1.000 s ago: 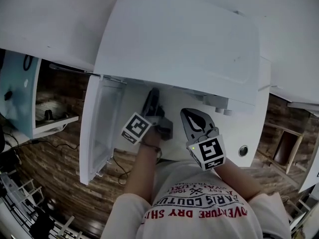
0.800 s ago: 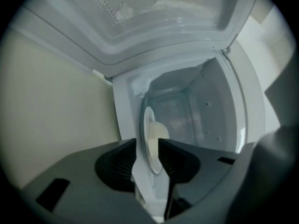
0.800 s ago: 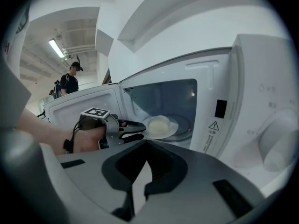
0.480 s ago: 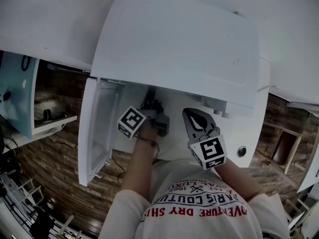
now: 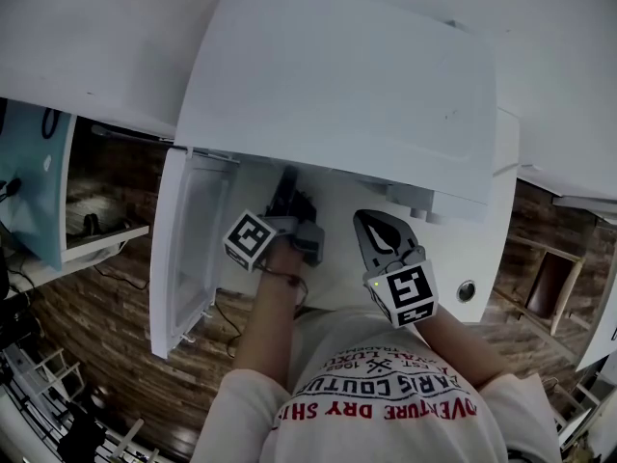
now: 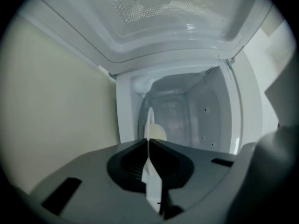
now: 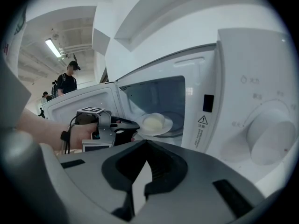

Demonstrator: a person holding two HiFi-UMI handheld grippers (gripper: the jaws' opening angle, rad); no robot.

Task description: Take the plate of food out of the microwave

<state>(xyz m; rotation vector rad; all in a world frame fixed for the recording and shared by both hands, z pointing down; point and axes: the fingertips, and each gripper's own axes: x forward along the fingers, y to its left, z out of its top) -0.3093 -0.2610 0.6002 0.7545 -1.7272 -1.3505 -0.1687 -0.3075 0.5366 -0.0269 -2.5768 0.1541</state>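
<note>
In the right gripper view a white plate [image 7: 155, 131] with a pale bun [image 7: 153, 122] sits at the mouth of the open microwave [image 7: 243, 106]. My left gripper [image 7: 133, 125] reaches in from the left and its jaws are closing on the plate's near rim. The left gripper view shows the plate [image 6: 149, 122] edge-on, pinched between the jaws of the left gripper [image 6: 148, 146], with the bun [image 6: 159, 133] behind. From above, the left gripper [image 5: 287, 179] pokes under the microwave's top [image 5: 347, 85], which hides the plate. My right gripper [image 5: 364, 218] hangs back, shut and holding nothing.
The microwave door [image 5: 188, 249] stands swung open to the left of my left arm. The round control dial [image 7: 273, 134] is on the right of the front panel. People [image 7: 69, 80] stand far off in the room. A wooden floor [image 5: 106, 326] lies below.
My left gripper has slid a little left and deeper into the microwave's opening. The right gripper has stayed where it was.
</note>
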